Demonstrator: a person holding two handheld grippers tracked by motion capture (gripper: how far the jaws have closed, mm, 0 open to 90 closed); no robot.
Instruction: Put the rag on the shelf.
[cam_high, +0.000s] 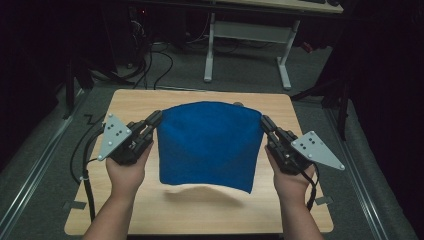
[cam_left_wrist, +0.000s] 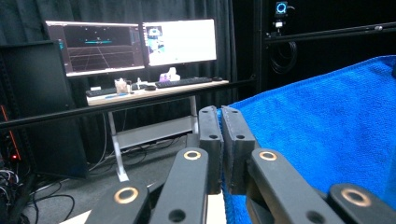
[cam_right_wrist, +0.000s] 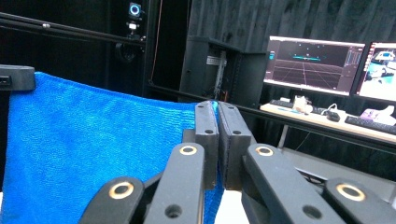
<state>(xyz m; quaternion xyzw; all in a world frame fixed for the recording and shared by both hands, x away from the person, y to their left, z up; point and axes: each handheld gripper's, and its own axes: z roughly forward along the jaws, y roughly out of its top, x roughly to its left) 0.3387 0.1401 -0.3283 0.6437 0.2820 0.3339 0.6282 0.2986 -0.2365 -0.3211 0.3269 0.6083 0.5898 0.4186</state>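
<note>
Left gripper (cam_high: 156, 119): I read the jaws as clenched on the upper left corner of the blue cloth (cam_high: 207, 145); in the left gripper view (cam_left_wrist: 221, 116) the two black pads stand pressed together with a thin edge of blue pinched between them.
Right gripper (cam_high: 264, 121): same on my other side; jaws clamped on the upper right corner; in the right gripper view (cam_right_wrist: 217, 109) the pads meet on the blue hem, with the cloth (cam_right_wrist: 93, 154) spreading away to that view's left.
Hands: left hand (cam_high: 125, 172) and right hand (cam_high: 292, 182) come in from the bottom of the high view; each wraps a gripper body; grey plates sit on top.
Blue cloth: held up between the two grippers, well spread; top edge bows slightly upward between the corners; lower edge hangs free above the table (cam_high: 150, 102); I see its shadow on the wood just under the lower edge; in the left gripper view the cloth (cam_left_wrist: 322, 135) lies to the right of the jaws.
Table: light wood top; cloth over its middle.
Background: desk (cam_left_wrist: 154, 91) with two lit monitors (cam_left_wrist: 140, 44) and a keyboard beyond the table; dark curtains behind; cables on the grey floor.
</note>
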